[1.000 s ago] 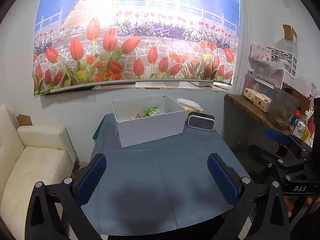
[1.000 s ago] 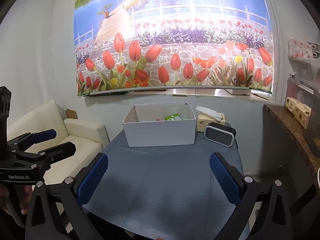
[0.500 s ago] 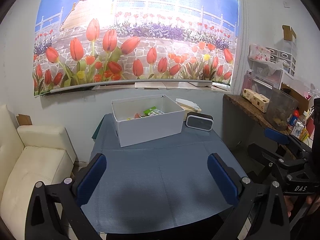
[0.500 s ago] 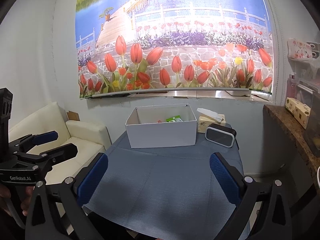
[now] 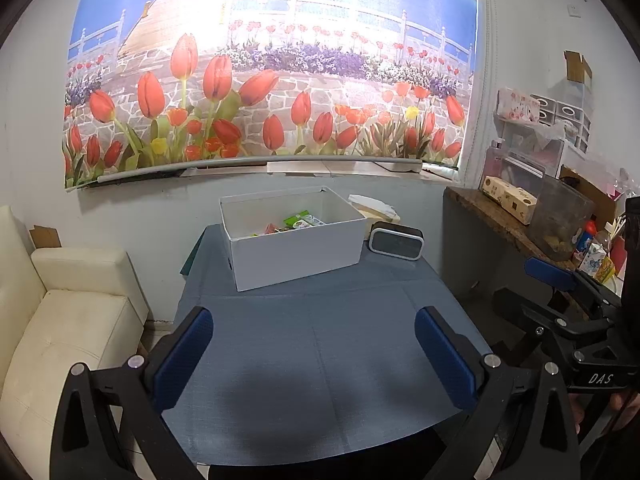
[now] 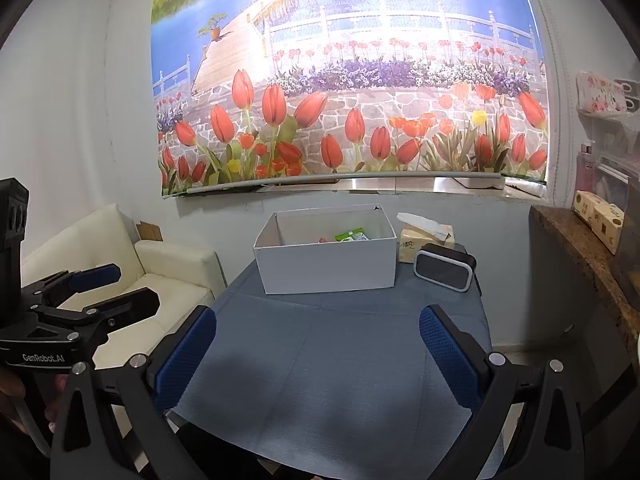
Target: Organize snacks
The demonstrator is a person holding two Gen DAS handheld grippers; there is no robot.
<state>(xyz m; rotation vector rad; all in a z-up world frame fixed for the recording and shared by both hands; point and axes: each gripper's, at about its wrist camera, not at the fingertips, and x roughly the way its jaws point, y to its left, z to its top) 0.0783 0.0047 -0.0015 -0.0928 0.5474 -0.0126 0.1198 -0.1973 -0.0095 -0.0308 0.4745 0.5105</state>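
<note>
My left tongs (image 5: 314, 354) and right tongs (image 6: 318, 354) hang spread and empty above the table's near edge; snacks (image 5: 294, 224) sit in the white box (image 5: 296, 254) at the far edge; cloth otherwise bare, so task looks about finished

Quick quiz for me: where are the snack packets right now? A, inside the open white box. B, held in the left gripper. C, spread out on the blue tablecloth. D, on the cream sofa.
A: colourful snack packets lie inside the open white box at the far end of the table, while the left gripper and right gripper are both open and hold nothing.
</note>
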